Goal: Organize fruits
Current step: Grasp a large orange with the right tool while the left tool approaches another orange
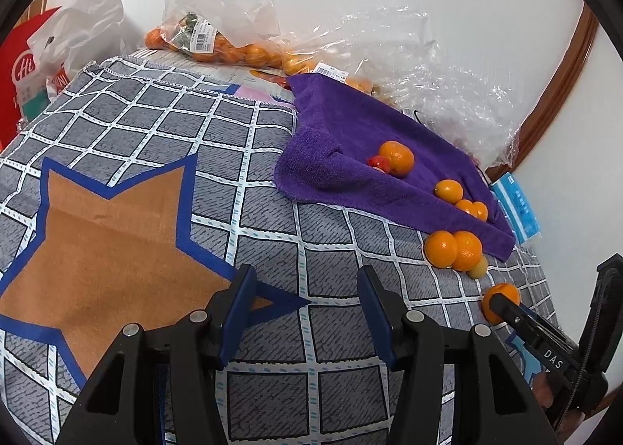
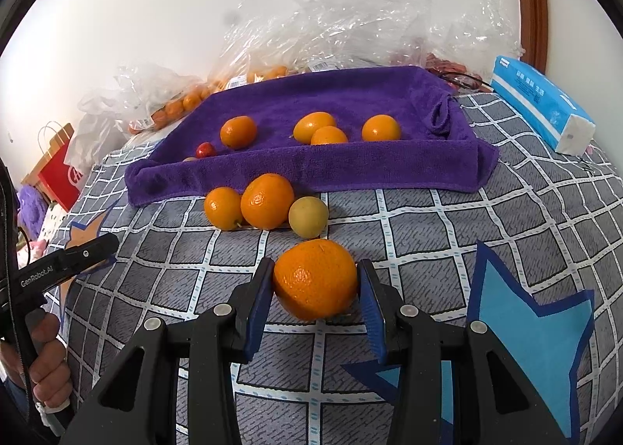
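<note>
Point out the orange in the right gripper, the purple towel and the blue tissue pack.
Orange (image 2: 315, 279): right wrist view, middle of peel.
Purple towel (image 2: 311, 168): right wrist view, front fold.
Blue tissue pack (image 2: 539, 104): right wrist view, top face.

Left tool (image 1: 307, 289) hangs open and empty over the checked cloth (image 1: 272, 211). Purple towel (image 1: 350, 133) ahead carries several oranges (image 1: 396, 158) and a small red fruit (image 1: 378, 162). Right tool (image 1: 502, 304) touches an orange (image 1: 502, 291) at the far right, near two oranges (image 1: 453, 249) off the towel.

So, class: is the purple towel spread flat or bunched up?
Bunched up: the purple towel has its front edge rolled into a ridge, with fruit behind it.
</note>
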`<action>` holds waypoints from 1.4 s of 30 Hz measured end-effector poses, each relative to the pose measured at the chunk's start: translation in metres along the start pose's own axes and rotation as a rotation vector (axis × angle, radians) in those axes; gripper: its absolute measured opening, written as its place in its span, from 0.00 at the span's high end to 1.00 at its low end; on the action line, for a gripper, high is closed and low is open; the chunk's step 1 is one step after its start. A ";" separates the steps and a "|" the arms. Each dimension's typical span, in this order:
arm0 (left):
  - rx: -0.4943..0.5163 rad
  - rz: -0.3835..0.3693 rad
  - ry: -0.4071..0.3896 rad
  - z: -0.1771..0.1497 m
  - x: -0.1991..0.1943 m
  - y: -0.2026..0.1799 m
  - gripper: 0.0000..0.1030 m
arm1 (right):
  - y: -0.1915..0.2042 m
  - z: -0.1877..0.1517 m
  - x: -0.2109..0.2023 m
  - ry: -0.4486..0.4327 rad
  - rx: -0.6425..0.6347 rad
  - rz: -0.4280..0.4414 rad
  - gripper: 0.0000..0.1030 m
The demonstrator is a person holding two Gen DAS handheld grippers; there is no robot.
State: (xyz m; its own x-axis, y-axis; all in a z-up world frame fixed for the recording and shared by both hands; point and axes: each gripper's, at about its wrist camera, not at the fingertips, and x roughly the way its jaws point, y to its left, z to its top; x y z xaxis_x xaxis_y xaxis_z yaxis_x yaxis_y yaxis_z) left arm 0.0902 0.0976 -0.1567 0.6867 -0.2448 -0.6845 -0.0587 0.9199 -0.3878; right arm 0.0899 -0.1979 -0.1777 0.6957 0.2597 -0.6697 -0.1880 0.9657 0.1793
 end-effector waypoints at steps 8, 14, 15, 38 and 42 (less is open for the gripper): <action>0.015 -0.006 0.011 -0.001 0.001 -0.005 0.51 | -0.002 -0.001 -0.004 -0.014 0.017 -0.004 0.59; 0.059 0.022 0.059 -0.005 -0.001 -0.021 0.49 | -0.003 -0.001 -0.008 -0.022 -0.005 -0.027 0.59; 0.068 0.019 0.067 -0.006 -0.001 -0.025 0.49 | -0.005 -0.001 -0.009 -0.026 -0.010 -0.032 0.59; 0.217 -0.040 0.105 0.004 0.052 -0.122 0.54 | -0.072 -0.002 -0.042 -0.080 0.081 -0.094 0.59; 0.238 -0.023 0.123 0.003 0.066 -0.130 0.54 | -0.075 -0.005 -0.042 -0.074 0.084 -0.087 0.59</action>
State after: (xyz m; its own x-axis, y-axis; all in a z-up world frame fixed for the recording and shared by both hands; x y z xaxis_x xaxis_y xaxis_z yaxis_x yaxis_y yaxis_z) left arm 0.1458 -0.0369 -0.1498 0.5916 -0.2883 -0.7529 0.1378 0.9563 -0.2580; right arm 0.0717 -0.2815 -0.1664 0.7567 0.1717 -0.6309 -0.0686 0.9804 0.1846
